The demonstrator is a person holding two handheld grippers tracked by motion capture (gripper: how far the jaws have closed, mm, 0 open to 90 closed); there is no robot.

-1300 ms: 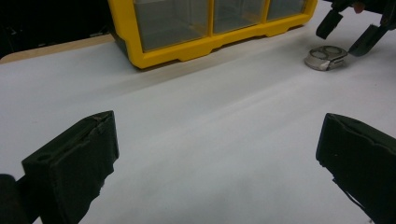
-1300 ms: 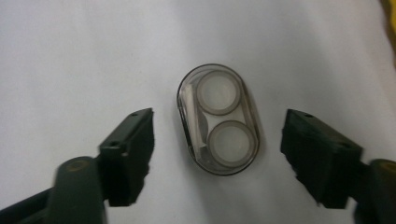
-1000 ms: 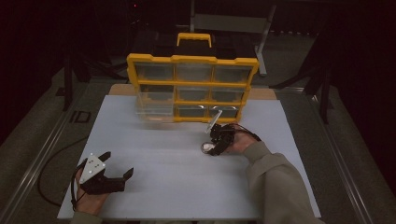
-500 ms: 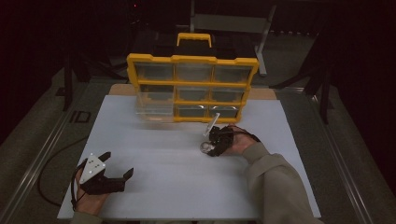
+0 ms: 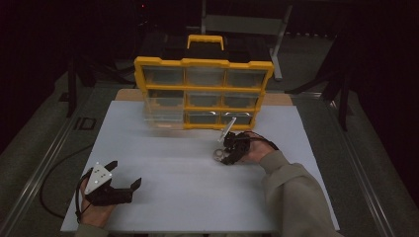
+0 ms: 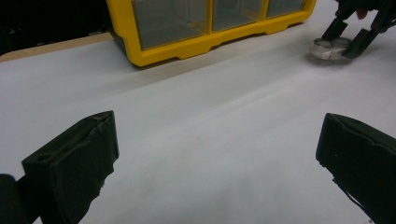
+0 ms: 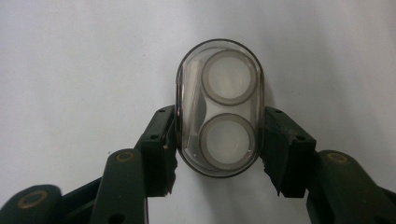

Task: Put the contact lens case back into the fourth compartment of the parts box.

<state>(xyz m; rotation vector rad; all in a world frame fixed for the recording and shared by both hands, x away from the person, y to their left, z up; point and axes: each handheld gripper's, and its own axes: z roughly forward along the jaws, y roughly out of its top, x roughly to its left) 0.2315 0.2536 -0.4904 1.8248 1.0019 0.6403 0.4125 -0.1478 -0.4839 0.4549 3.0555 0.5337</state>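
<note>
A small clear oval case (image 7: 218, 114) with two round white discs inside lies on the white tabletop (image 5: 188, 168). My right gripper (image 7: 219, 137) is shut on it, one black pad pressed against each long side. In the high view the case (image 5: 218, 155) lies right of centre, in front of the organizer, with the right gripper (image 5: 226, 153) over it. My left gripper (image 5: 124, 174) rests near the front left corner, open, with nothing between its jaws. The left gripper view looks past its own gripper (image 6: 217, 154) to the case (image 6: 330, 46) and the right gripper (image 6: 349, 33) far off.
A yellow drawer organizer (image 5: 202, 63) with clear drawers and a black top stands at the back of the table. One clear drawer (image 5: 163, 118) at its lower left sticks out. In the left gripper view the organizer's base (image 6: 196, 44) is at the top.
The right hand has shifted only slightly over the case. The left gripper has stayed where it was.
</note>
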